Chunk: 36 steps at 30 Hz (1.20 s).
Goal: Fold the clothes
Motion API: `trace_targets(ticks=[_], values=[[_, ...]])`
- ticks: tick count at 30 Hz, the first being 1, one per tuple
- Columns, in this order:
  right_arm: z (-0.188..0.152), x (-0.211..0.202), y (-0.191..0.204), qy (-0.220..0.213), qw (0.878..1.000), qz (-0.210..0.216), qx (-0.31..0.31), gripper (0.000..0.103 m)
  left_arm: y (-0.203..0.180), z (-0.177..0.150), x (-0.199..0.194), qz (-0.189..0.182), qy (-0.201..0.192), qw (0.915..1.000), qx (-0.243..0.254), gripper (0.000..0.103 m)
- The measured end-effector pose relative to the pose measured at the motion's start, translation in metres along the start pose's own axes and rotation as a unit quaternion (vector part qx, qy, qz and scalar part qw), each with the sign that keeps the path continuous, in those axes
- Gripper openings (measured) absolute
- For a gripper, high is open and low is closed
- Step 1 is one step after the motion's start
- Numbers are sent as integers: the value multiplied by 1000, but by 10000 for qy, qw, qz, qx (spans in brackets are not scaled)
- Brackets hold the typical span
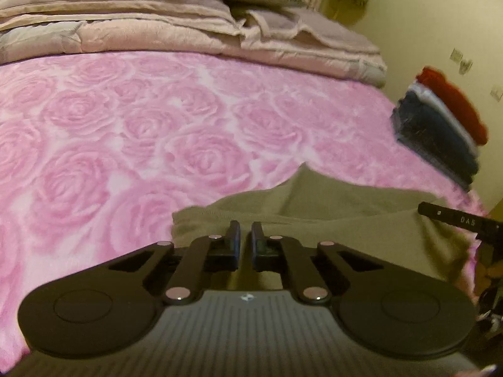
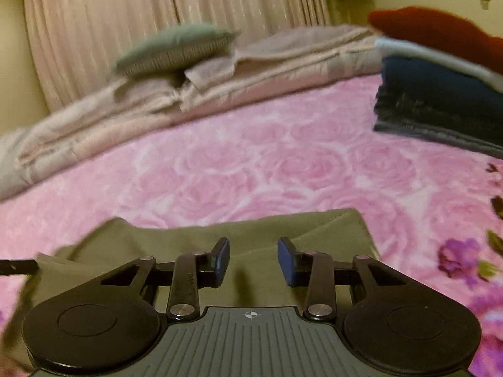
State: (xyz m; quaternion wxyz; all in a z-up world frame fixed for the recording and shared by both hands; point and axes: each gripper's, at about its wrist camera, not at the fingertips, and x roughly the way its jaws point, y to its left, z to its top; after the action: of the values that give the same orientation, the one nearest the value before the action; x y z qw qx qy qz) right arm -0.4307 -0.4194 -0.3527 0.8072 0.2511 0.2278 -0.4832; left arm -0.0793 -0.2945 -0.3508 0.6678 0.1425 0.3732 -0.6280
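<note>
An olive-green garment [image 1: 330, 216] lies folded on the pink rose-patterned bedspread [image 1: 132, 132], near its front edge. My left gripper [image 1: 245, 235] is over the garment's left part with its jaws nearly together, a narrow gap between them and no cloth seen in it. In the right wrist view the same garment [image 2: 251, 229] lies under my right gripper [image 2: 253, 256], whose jaws stand well apart and hold nothing. The tip of the right gripper [image 1: 456, 218] shows at the right edge of the left wrist view.
A stack of folded clothes [image 1: 440, 125], dark blue, grey and red, sits at the bed's right side, also in the right wrist view [image 2: 440, 94]. Folded beige blankets [image 1: 188, 28] and a grey-green pillow [image 2: 176, 48] lie at the back. Curtains [image 2: 157, 9] hang behind.
</note>
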Motion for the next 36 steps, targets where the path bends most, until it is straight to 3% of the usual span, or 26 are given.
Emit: trace_targets(ticks=[1, 3, 7, 10, 11, 12, 13, 14, 16, 20, 21, 24, 27, 29, 32, 36], values=[[-3, 8, -5, 10, 10000, -78, -38, 36, 2, -1, 9, 99, 34, 9999, 63, 3], [-7, 17, -13, -2, 9998, -189, -86, 23, 9, -2, 21, 386, -69, 9990, 202, 3], [-7, 6, -29, -111, 9995, -156, 249, 22, 17, 4, 17, 639, -132, 9979, 42, 2], [-1, -15, -29, -295, 9986, -258, 357, 24, 12, 5, -11, 520, -328, 9981, -3, 2], [0, -24, -26, -335, 9985, -287, 320, 30, 10, 2, -22, 416, -367, 9985, -28, 2], [-2, -34, -23, -351, 9987, -239, 289, 49, 6, -2, -32, 294, -369, 9989, -53, 2], [-5, -42, -19, -351, 9990, -173, 218, 56, 2, -6, -42, 171, -371, 9991, -79, 2], [-8, -50, -14, -347, 9992, -107, 136, 57, -3, -13, -49, 49, -318, 9994, -87, 2], [-20, -61, -5, -179, 9997, -35, -182, 57, -16, -33, -59, -175, -82, 9998, 49, 3], [-46, -58, -6, 310, 9984, -189, -429, 56, -28, -77, -54, -78, 322, 9987, 386, 4], [-48, -59, -8, 317, 9982, -228, -456, 51, -25, -86, -56, -69, 148, 9990, 424, 4], [-45, -65, -16, 309, 9978, -385, -443, 38, -13, -83, -63, 75, 132, 9998, 86, 3], [-38, -71, -16, 357, 9967, -644, -352, 36, -17, -79, -69, 207, 123, 9997, 74, 2], [-39, -83, -5, 158, 9963, -757, -387, 36, -23, -79, -71, 202, 112, 9997, 110, 2], [-45, -95, 23, -69, 9981, -298, -543, 37, -32, -79, -74, 195, 96, 9996, 164, 3], [-62, -83, 57, 14, 9949, 83, -1009, 37, -41, -81, -72, 203, 149, 9995, 184, 3]])
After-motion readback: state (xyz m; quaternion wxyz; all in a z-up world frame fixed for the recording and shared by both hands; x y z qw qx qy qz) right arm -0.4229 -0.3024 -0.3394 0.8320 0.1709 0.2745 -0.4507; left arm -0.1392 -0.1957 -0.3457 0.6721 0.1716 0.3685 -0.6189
